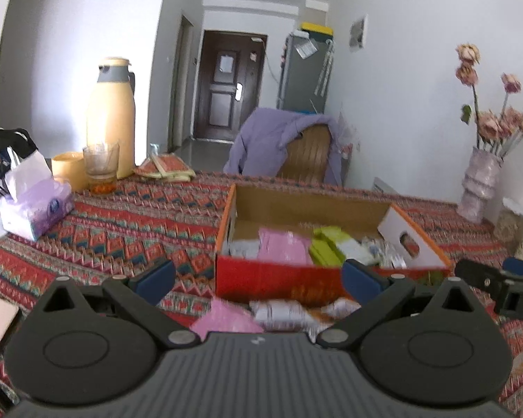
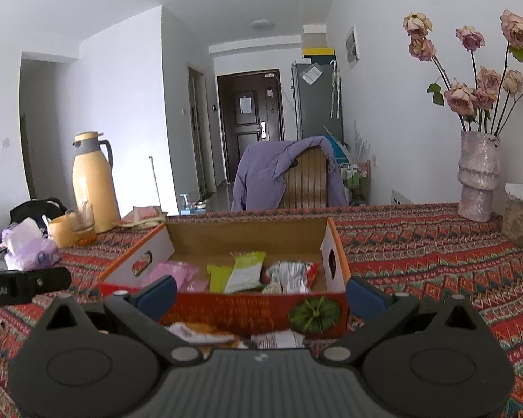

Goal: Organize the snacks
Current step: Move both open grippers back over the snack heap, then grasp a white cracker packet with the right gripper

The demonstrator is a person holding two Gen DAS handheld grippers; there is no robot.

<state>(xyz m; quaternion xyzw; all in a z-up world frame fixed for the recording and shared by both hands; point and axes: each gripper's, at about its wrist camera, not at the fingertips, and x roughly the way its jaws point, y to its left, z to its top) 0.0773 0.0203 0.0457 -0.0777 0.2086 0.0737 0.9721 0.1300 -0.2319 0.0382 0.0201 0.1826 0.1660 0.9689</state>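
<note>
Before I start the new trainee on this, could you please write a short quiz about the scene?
1. True or false: the left tool holds a packet.
2. Which lies inside the box? A) the glass B) a green packet C) the vase
3. Fill in: loose packets lie on the table just in ____ of the box, nearest the tools.

Key
1. False: its jaws stand open and empty, as do those of the right tool.
2. B
3. front
</note>
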